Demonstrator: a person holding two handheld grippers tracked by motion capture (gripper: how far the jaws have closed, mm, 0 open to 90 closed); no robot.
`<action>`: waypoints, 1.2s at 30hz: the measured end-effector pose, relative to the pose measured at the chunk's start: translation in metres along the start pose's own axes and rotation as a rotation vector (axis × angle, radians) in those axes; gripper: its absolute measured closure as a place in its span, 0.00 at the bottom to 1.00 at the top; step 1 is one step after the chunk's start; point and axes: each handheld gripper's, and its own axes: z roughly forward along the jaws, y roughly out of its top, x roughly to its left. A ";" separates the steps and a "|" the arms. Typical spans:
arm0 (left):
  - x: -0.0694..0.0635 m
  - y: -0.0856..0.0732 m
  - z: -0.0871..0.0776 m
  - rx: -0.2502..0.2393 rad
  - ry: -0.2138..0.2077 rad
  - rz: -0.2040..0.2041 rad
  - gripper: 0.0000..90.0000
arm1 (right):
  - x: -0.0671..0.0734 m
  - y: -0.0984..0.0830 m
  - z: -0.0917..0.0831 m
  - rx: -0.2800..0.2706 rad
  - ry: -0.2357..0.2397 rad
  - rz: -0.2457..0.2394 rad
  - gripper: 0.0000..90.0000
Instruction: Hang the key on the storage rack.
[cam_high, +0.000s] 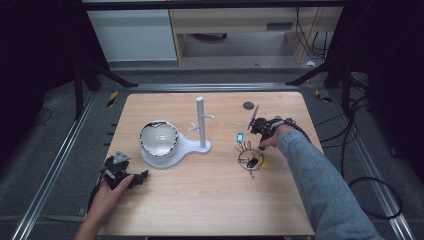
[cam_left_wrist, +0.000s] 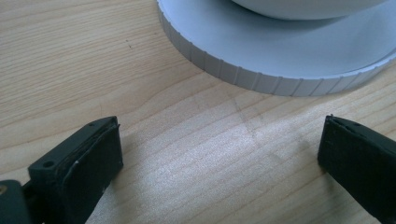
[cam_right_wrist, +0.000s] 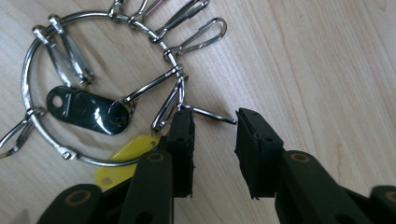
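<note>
Black matte right gripper (cam_right_wrist: 214, 140) part-open, a thin wire clip between my jaws | shiny steel key ring (cam_right_wrist: 93, 88) with glossy tags on wood-grain table (cam_right_wrist: 327, 70) | left gripper (cam_left_wrist: 219, 163) wide open, empty, near ribbed white stand base (cam_left_wrist: 261, 51)

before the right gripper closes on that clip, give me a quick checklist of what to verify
1. Right gripper open: ok, jaws apart.
2. Clip between the jaws: ok, its wire end spans the gap on the wooden table.
3. Clip joined to the key ring: ok, so the ring, black tag and yellow tag would likely come along.
4. Left gripper out of the way: ok, open, over bare wood beside the white stand base.
5. Peg stand free for hanging: ok, pegs bare.
6. Clip latched shut: cannot tell.
</note>
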 end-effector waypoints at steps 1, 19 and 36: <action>0.000 0.000 0.000 0.000 0.000 0.000 0.00 | -0.001 0.001 0.001 0.000 0.000 0.001 0.72; 0.000 0.000 0.000 0.000 0.000 0.000 0.00 | 0.000 -0.002 0.006 0.040 0.011 -0.077 0.93; 0.000 0.000 0.000 0.001 0.002 0.003 0.00 | -0.005 0.000 0.007 0.008 -0.016 -0.077 0.65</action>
